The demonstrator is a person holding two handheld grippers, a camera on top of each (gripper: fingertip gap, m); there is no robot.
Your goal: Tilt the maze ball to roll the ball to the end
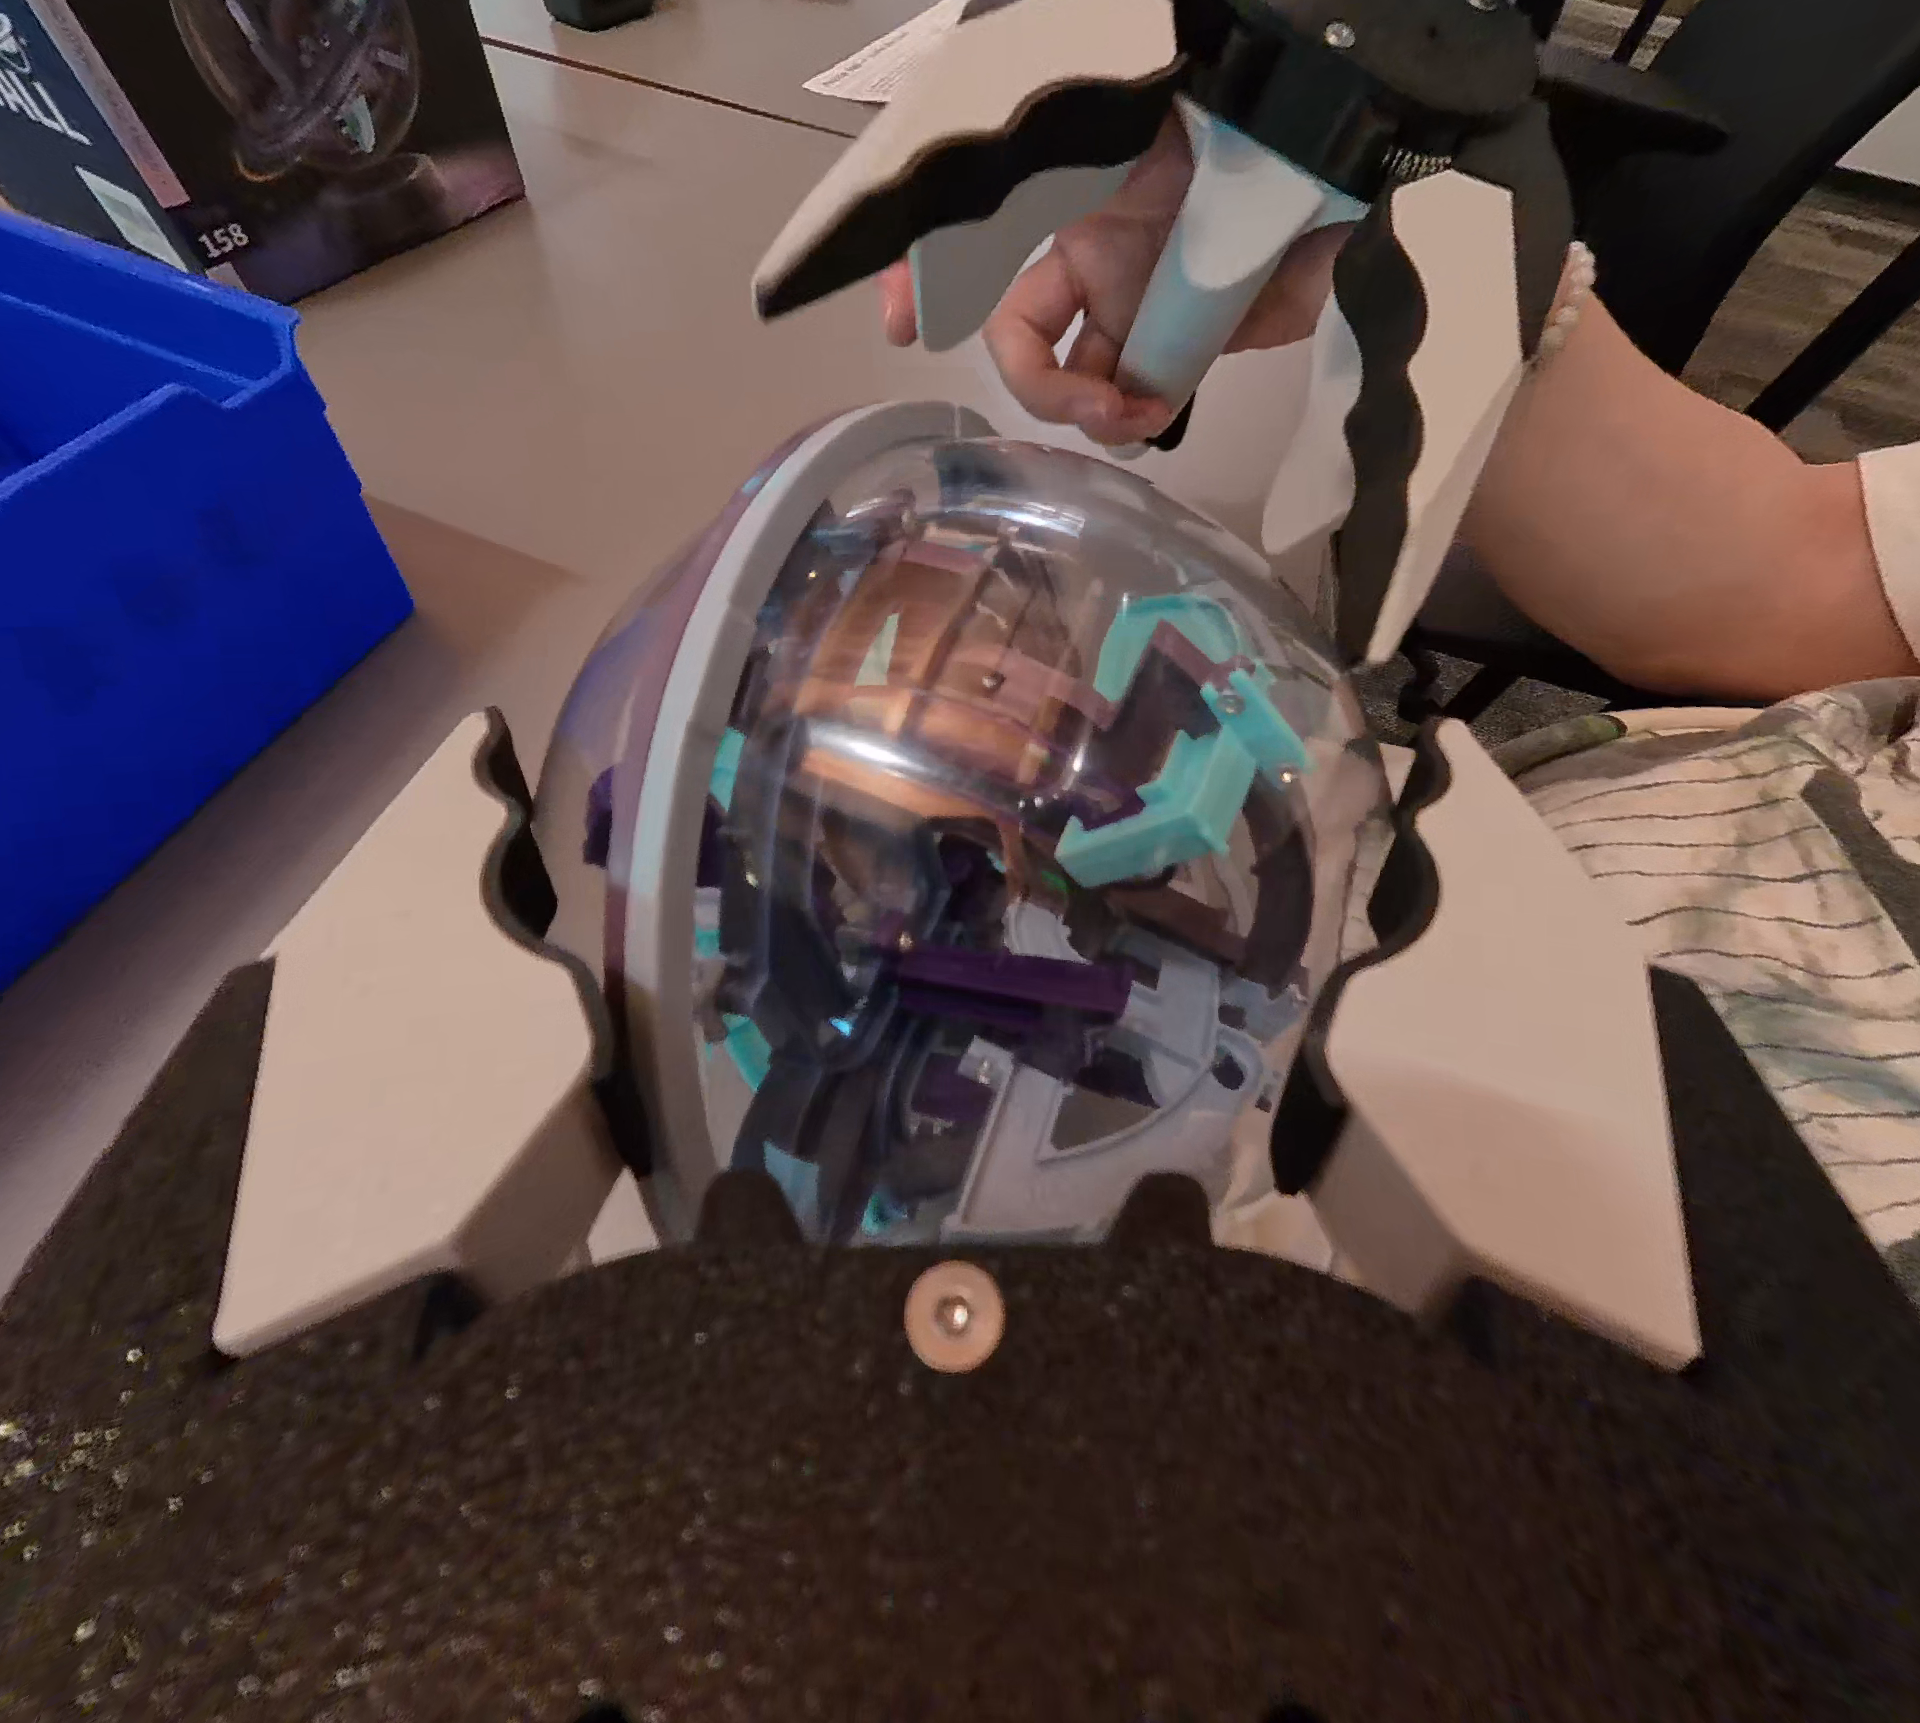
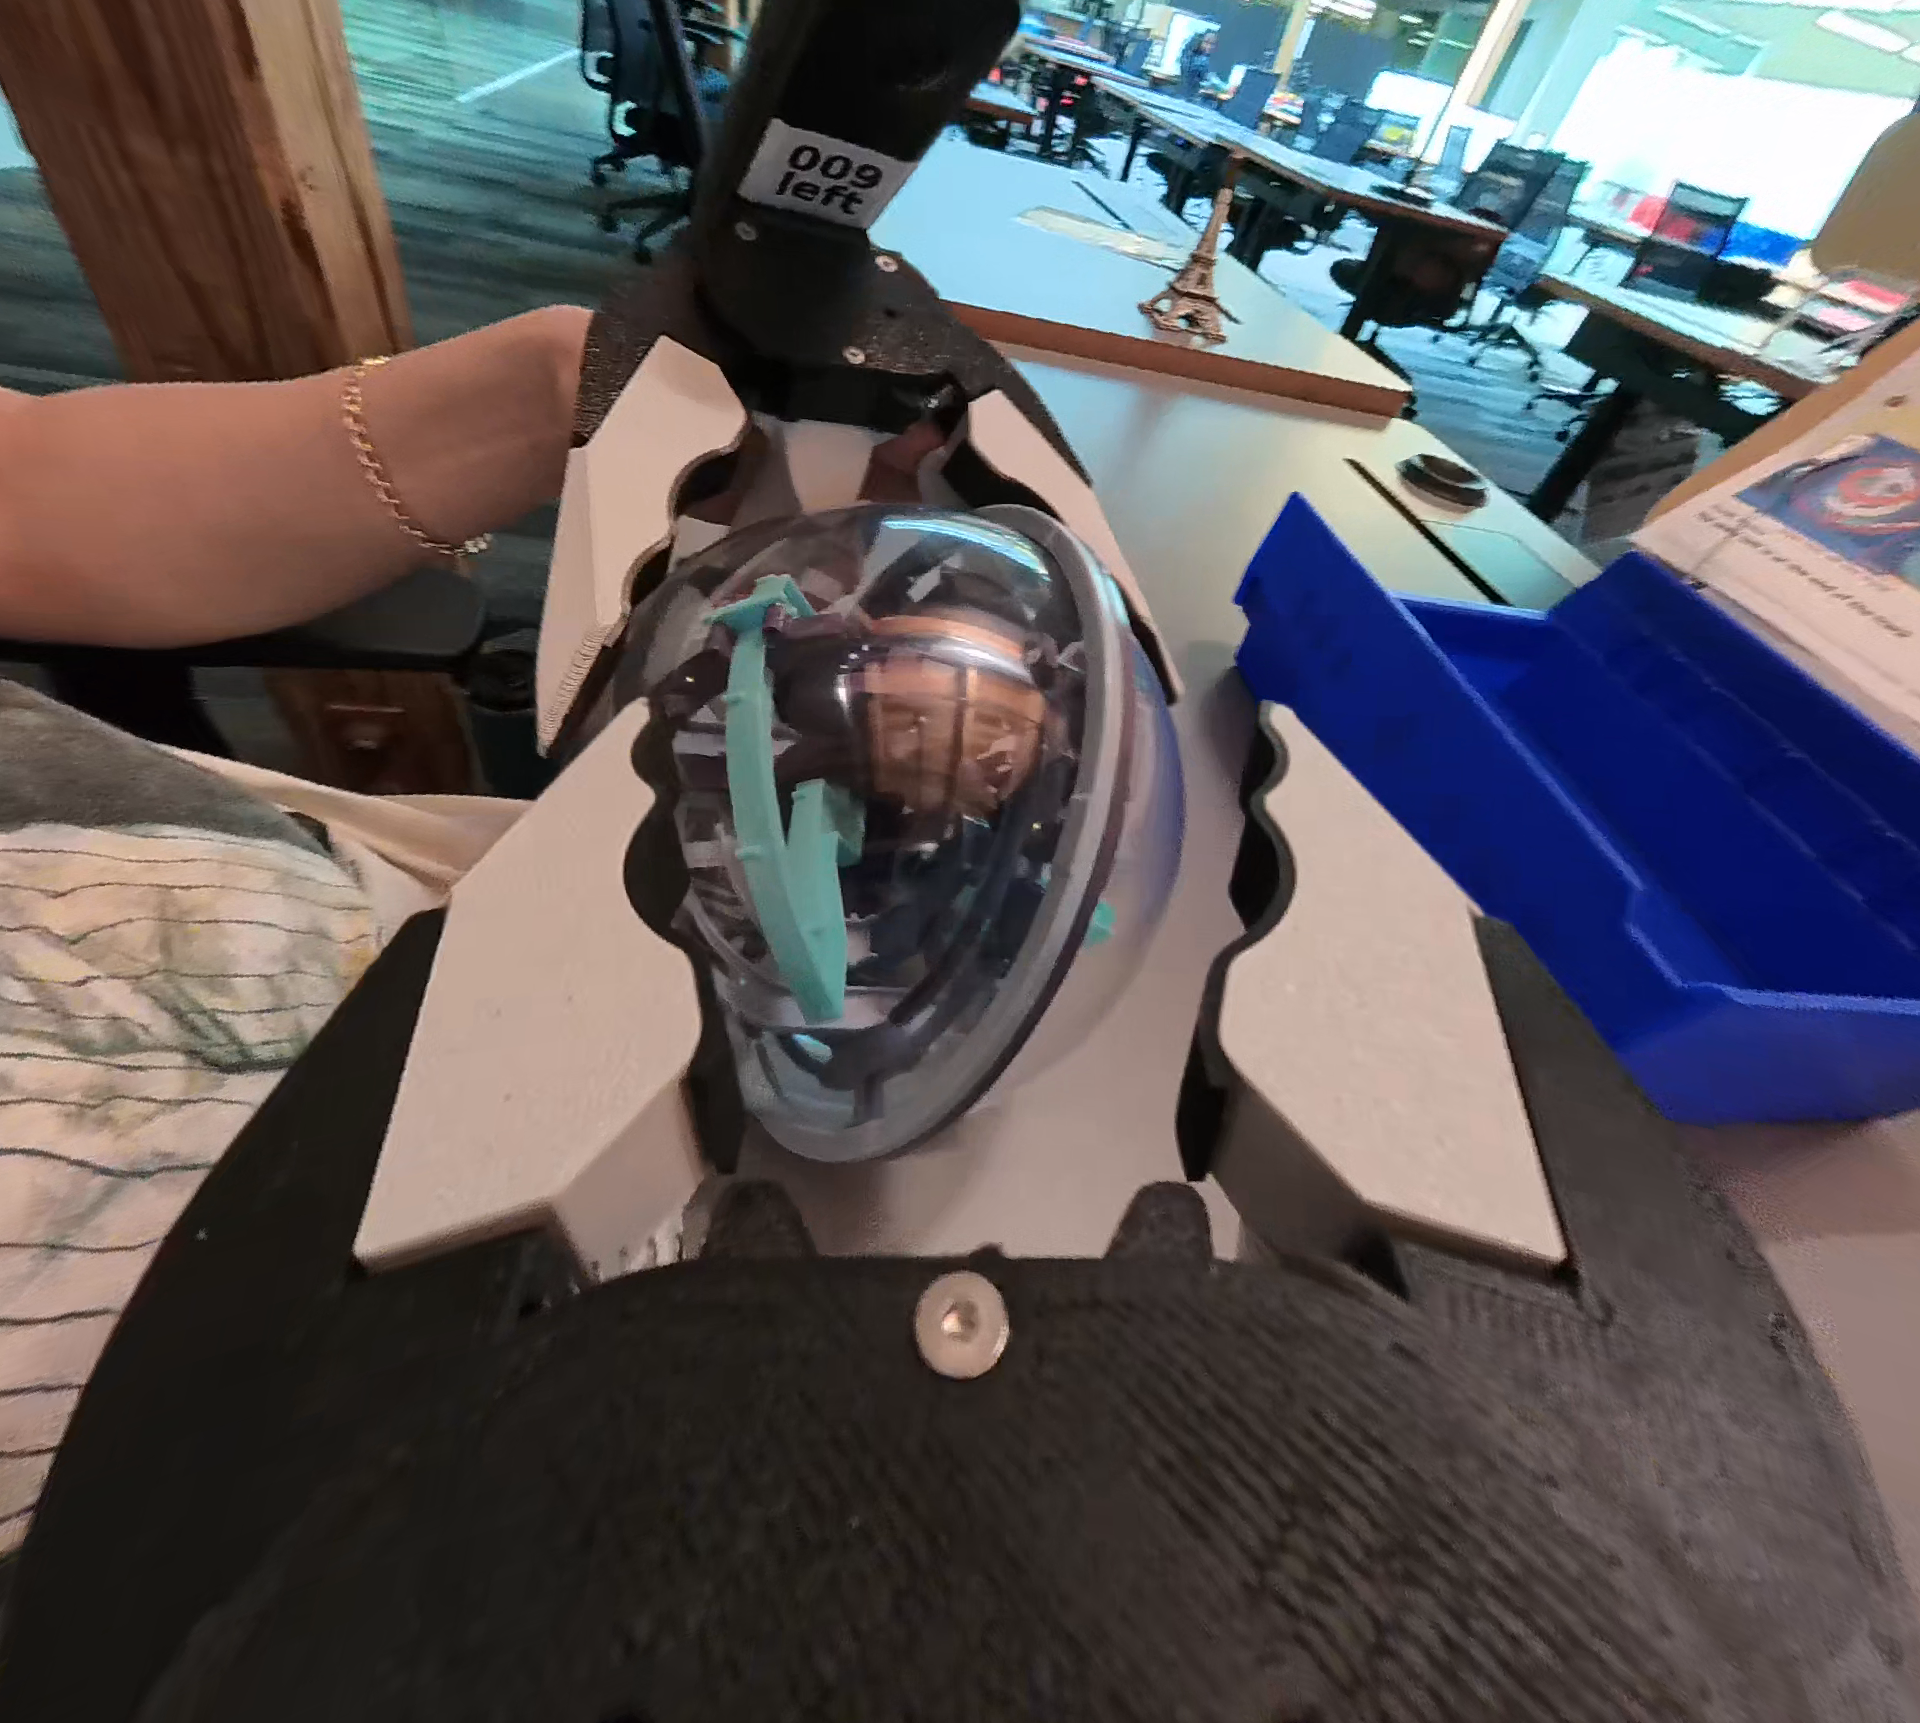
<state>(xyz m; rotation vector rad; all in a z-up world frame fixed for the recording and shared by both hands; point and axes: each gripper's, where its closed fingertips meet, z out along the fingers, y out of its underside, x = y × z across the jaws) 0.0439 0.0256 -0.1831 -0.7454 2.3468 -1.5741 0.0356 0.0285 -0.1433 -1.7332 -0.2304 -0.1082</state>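
Observation:
The maze ball (image 1: 987, 842) is a clear sphere with a grey rim and teal, purple and grey tracks inside. My left gripper (image 1: 966, 733) is shut on it, one finger on each side, and holds it above the table edge. In the right wrist view the ball (image 2: 914, 842) sits between the fingers of my right gripper (image 2: 945, 717), which is open around it. The left gripper's black body (image 2: 862, 11) is behind the ball. In the left wrist view the right gripper (image 1: 1070, 473) is spread wide above the ball's far side. I cannot pick out the small rolling ball.
A blue plastic bin (image 1: 156, 530) stands on the grey table (image 1: 623, 271) beside the ball; it also shows in the right wrist view (image 2: 1558, 790). The toy's dark box (image 1: 291, 42) stands behind it. A small tower model (image 2: 1195, 271) stands farther back. The person's lap (image 1: 1714, 894) is close.

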